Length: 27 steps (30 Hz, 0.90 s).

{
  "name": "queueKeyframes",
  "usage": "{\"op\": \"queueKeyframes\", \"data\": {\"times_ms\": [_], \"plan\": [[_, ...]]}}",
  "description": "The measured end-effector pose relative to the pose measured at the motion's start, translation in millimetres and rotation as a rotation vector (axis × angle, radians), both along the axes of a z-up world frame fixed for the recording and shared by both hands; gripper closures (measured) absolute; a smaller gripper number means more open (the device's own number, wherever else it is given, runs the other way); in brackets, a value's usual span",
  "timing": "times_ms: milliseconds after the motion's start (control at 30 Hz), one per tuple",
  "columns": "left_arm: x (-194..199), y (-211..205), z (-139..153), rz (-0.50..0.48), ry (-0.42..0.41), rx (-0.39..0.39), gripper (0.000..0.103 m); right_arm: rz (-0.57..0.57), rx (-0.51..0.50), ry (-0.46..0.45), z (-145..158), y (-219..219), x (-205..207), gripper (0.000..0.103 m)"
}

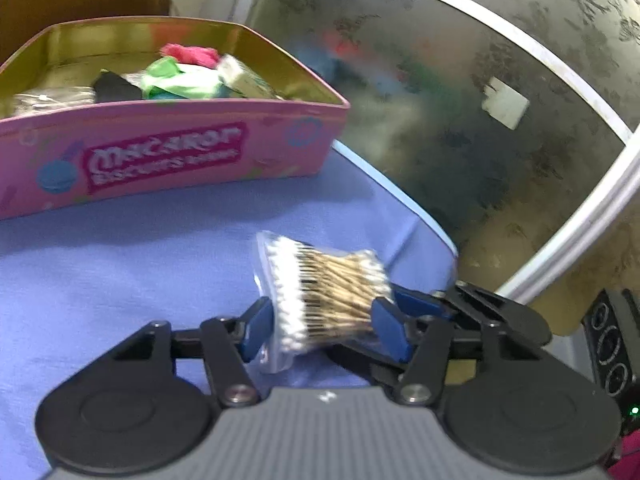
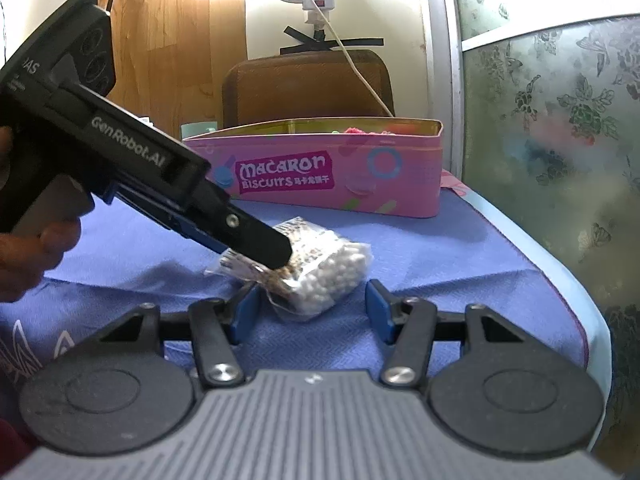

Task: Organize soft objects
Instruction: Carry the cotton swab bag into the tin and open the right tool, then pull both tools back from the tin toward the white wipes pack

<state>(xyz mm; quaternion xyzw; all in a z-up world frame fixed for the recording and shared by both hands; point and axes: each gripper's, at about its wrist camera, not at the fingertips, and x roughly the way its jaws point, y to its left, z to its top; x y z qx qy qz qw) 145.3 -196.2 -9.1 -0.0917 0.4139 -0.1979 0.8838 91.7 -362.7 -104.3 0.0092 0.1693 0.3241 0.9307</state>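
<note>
Near the right edge of the blue-covered table, our left gripper (image 1: 324, 320) pinches a clear bag of cotton swabs (image 1: 324, 280).

We see both blue pads pressed on the bag's two sides, one against the white tips, the other against the far ends of the wooden sticks; the bag sits low over the blue cloth (image 1: 120, 260), and whether it touches we cannot tell. Our right gripper (image 2: 310, 312) waits just beside it with fingers spread, the bag just ahead of the gap and untouched by its pads. Toward the table's far edge stands the pink biscuit tin (image 1: 168, 156), open-topped, with pink, green and black soft items piled inside.
</note>
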Motion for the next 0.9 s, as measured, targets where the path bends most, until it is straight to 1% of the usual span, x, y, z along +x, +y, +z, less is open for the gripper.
{"op": "queueKeyframes", "data": {"times_ms": [33,100,233,333,400,500,600,633,767,800,833,900], "plan": [[-1,-3,1,0.000,-0.011,0.018,0.048,-0.003,-0.003,-0.007,1,1,0,0.050],[-5,0,7,0.000,-0.043,0.024,0.048,-0.005,-0.005,-0.028,4,1,-1,0.052],[-6,17,39,0.023,-0.140,0.007,0.048,0.001,0.060,-0.096,26,2,4,0.053],[4,36,63,0.083,-0.205,0.028,0.047,0.017,0.087,-0.143,49,18,24,0.053],[18,51,72,0.143,-0.220,0.044,0.047,0.028,0.095,-0.142,63,37,44,0.053],[46,79,74,0.234,-0.188,0.064,0.046,0.051,0.085,-0.090,76,69,83,0.053],[72,100,70,0.319,-0.168,0.091,0.046,0.066,0.052,-0.026,80,102,119,0.053],[79,105,70,0.339,-0.169,0.107,0.045,0.072,0.069,-0.009,81,108,129,0.052],[110,114,62,0.419,-0.139,0.203,0.038,0.073,0.022,0.069,84,140,170,0.052],[118,116,57,0.445,-0.123,0.219,0.036,0.074,0.011,0.091,82,147,180,0.050],[121,118,55,0.465,-0.111,0.220,0.035,0.072,0.005,0.104,79,152,186,0.050],[123,125,51,0.488,-0.096,0.198,0.035,0.053,0.014,0.120,75,156,193,0.047]]}}
